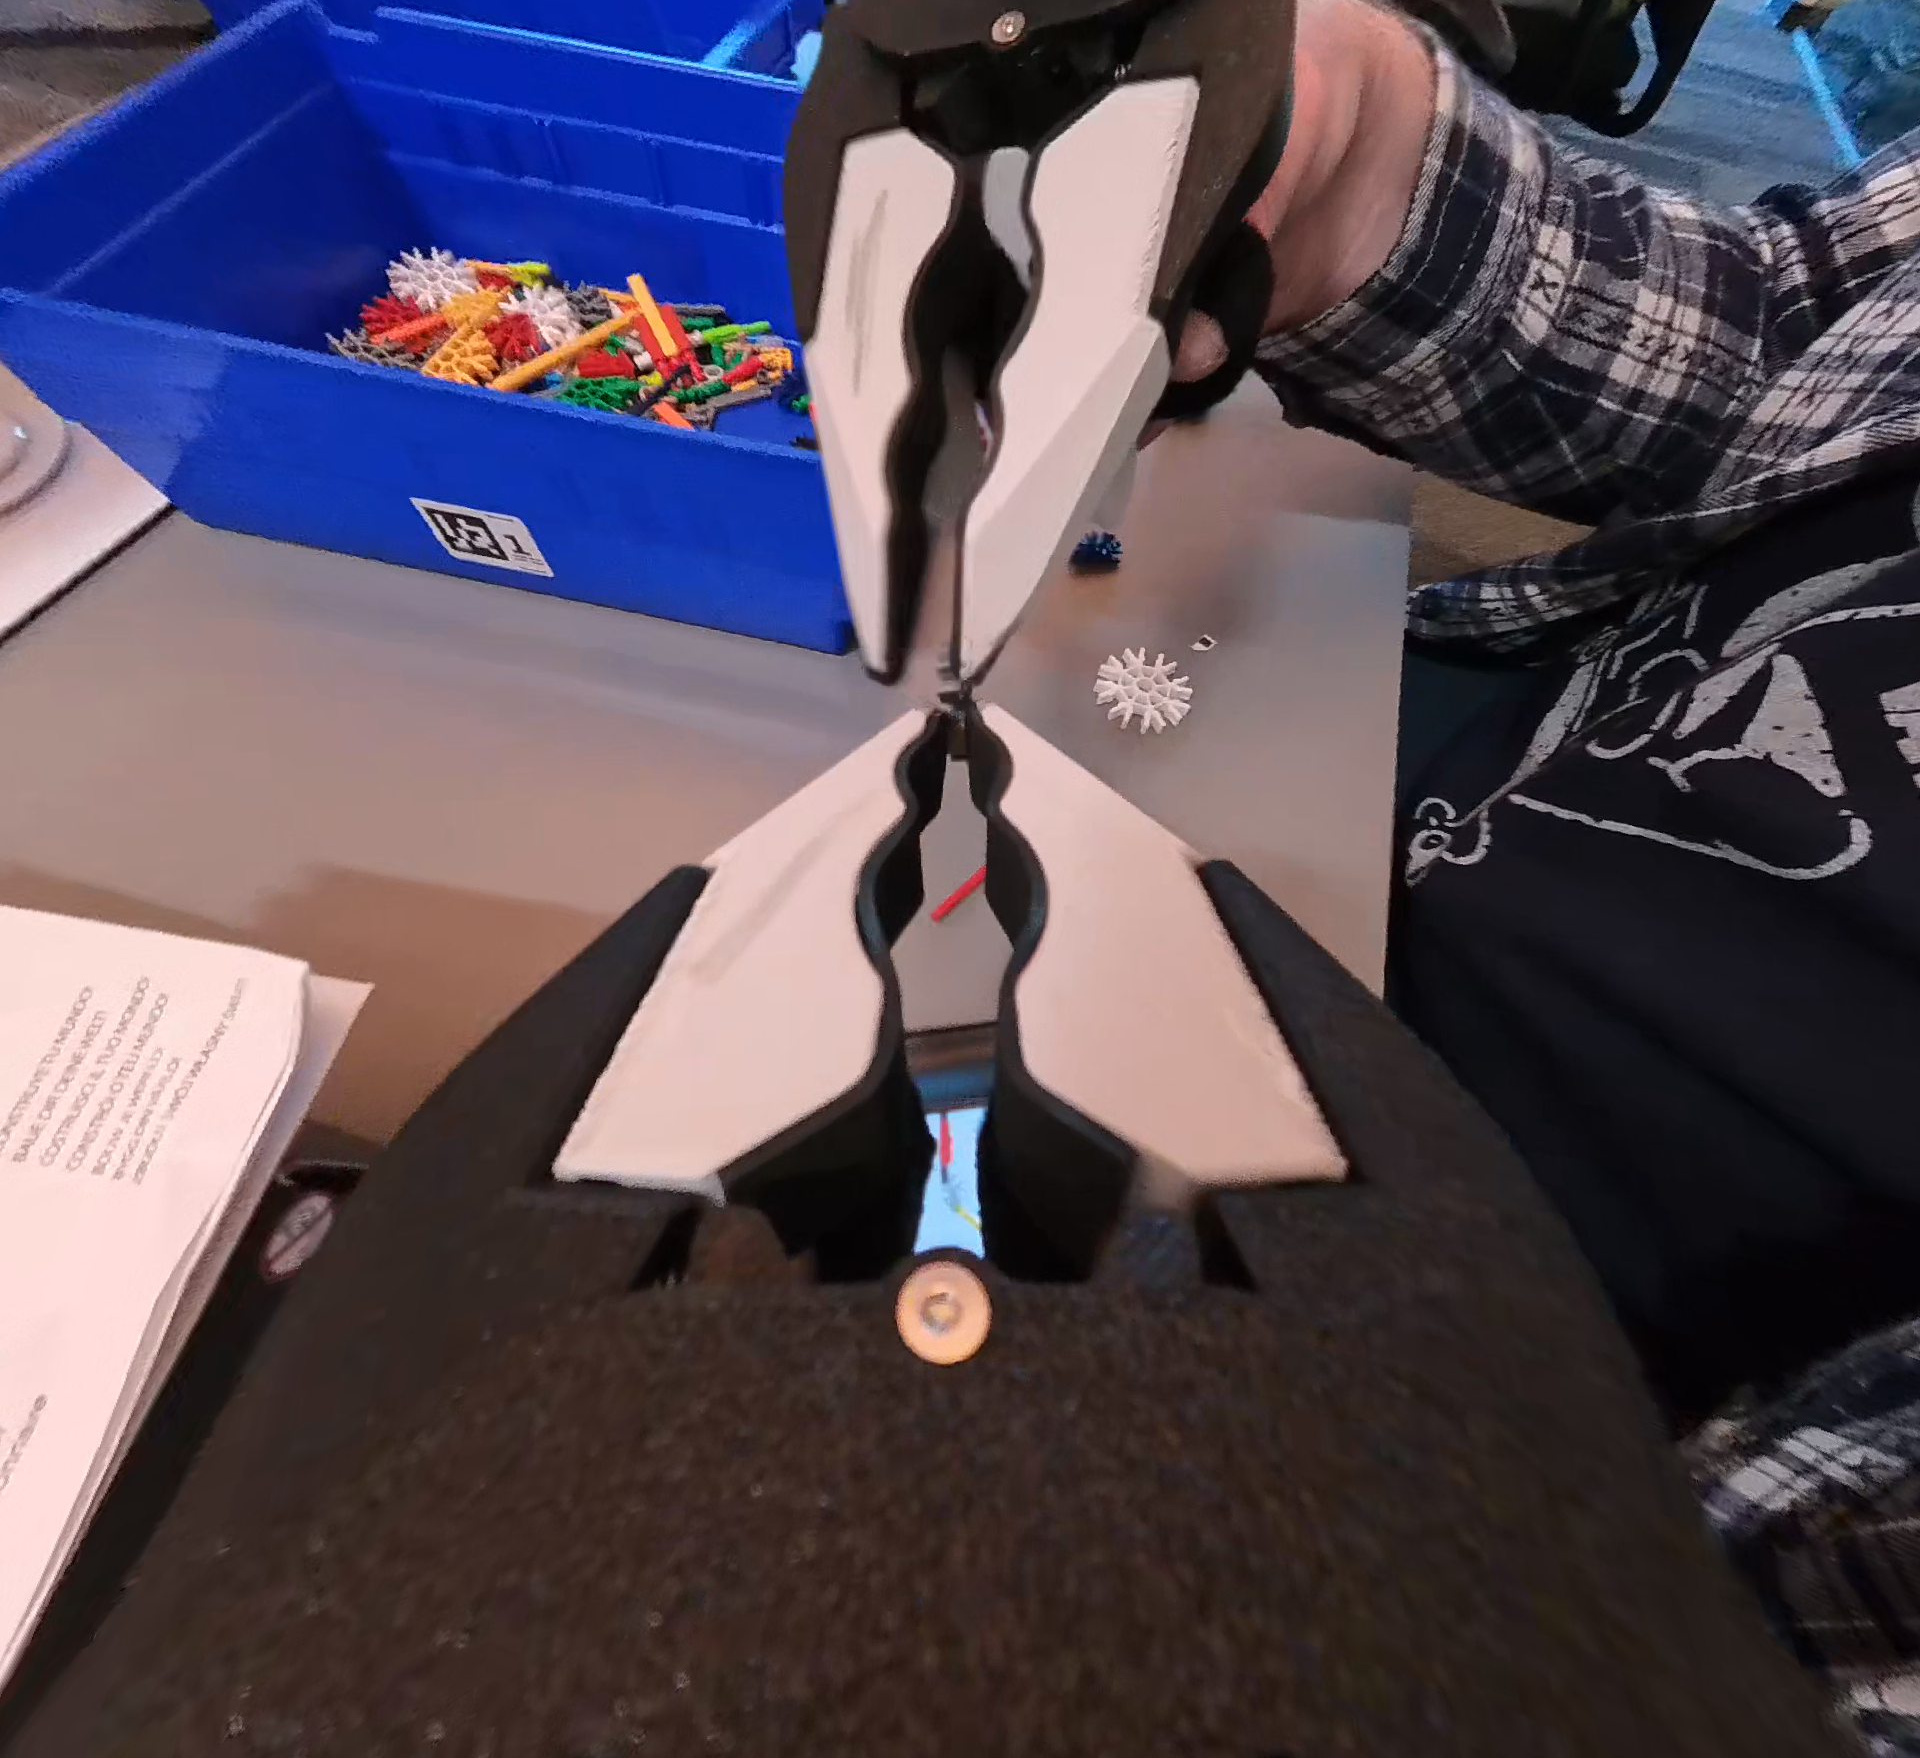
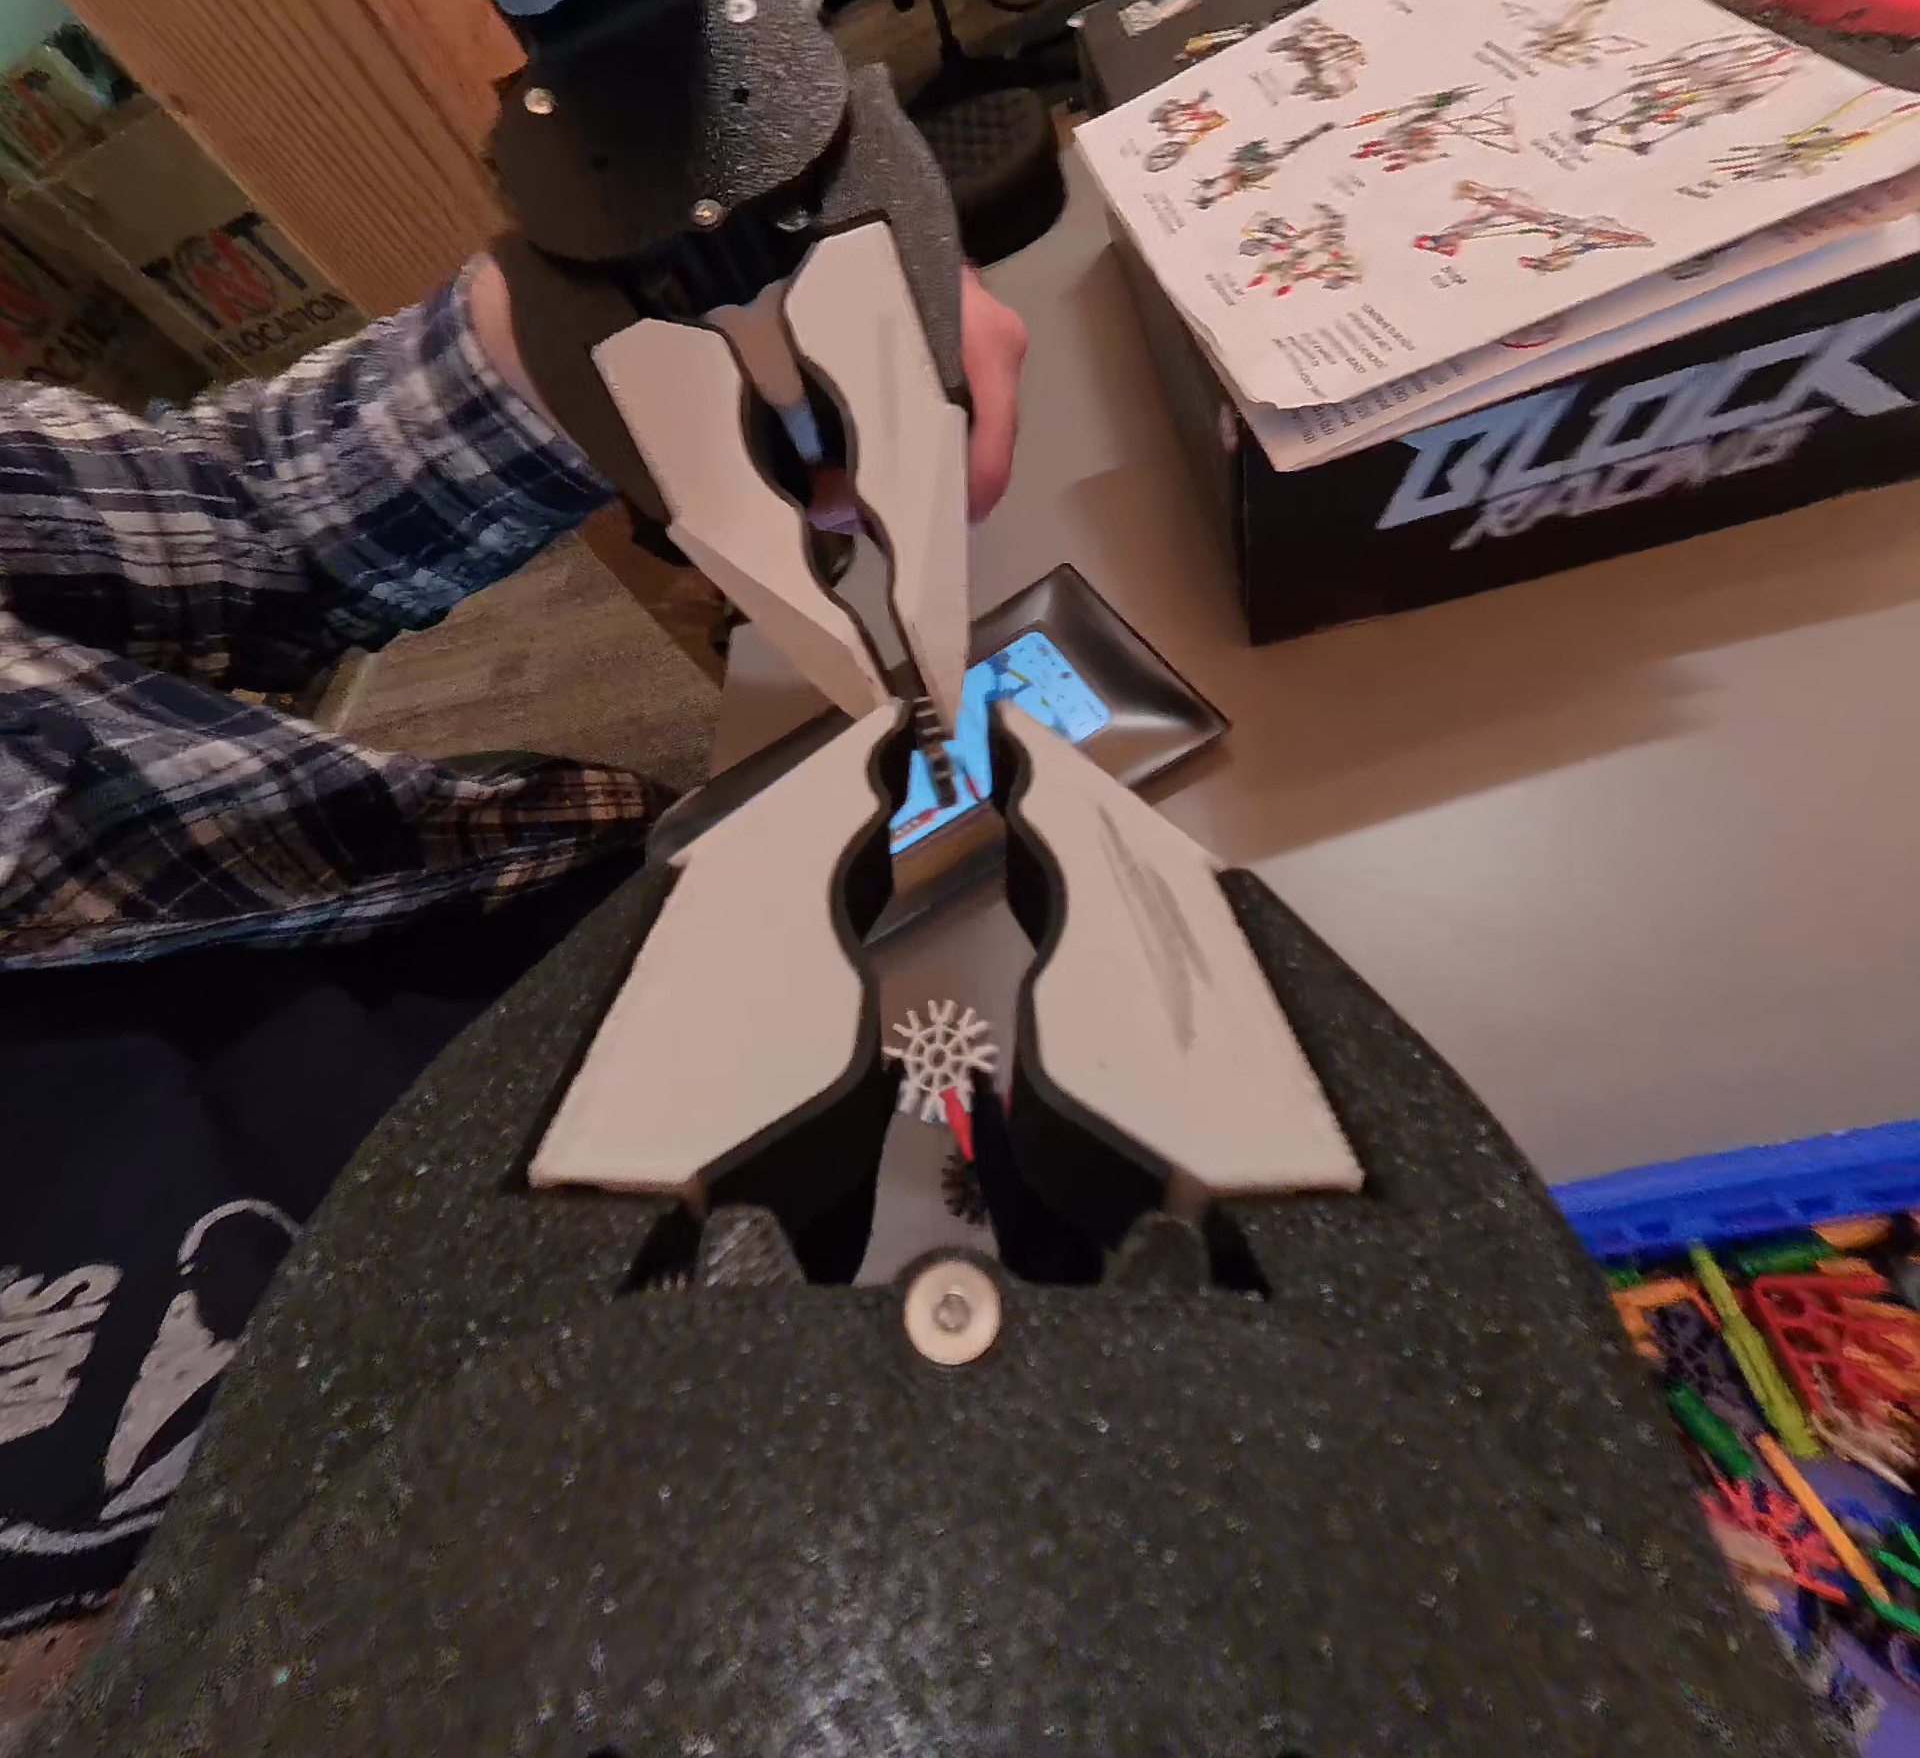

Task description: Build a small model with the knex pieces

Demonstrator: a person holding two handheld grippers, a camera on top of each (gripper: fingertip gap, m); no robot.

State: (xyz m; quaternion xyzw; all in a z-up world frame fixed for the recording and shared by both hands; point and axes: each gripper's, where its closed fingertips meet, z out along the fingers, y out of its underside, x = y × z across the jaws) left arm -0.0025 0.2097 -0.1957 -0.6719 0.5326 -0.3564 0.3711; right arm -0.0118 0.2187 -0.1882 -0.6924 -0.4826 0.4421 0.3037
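My left gripper (image 1: 954,721) is shut on a thin dark rod (image 2: 938,758), held in the air above the grey table (image 1: 416,721). My right gripper (image 2: 948,716) faces it tip to tip. Its jaws stand narrowly apart around the rod's free end, with a phone screen showing on both sides of the rod. The left gripper also shows in the right wrist view (image 2: 914,685), and the right gripper in the left wrist view (image 1: 940,664). Below on the table lie a white snowflake connector (image 1: 1143,690), a short red rod (image 1: 958,893) and a dark blue connector (image 1: 1096,550).
A blue bin (image 1: 312,461) of several colourful building pieces stands at the back left. A phone (image 2: 1143,711) with a lit screen lies under the grippers. A paper booklet (image 2: 1455,150) rests on a black box (image 2: 1558,503). A person in a plaid shirt (image 1: 1558,337) sits at the table edge. The grippers are tip to tip, or close to it. Both grippers' tips are roughly 20 centimetres from the white snowflake connector (image 1: 1143,690).
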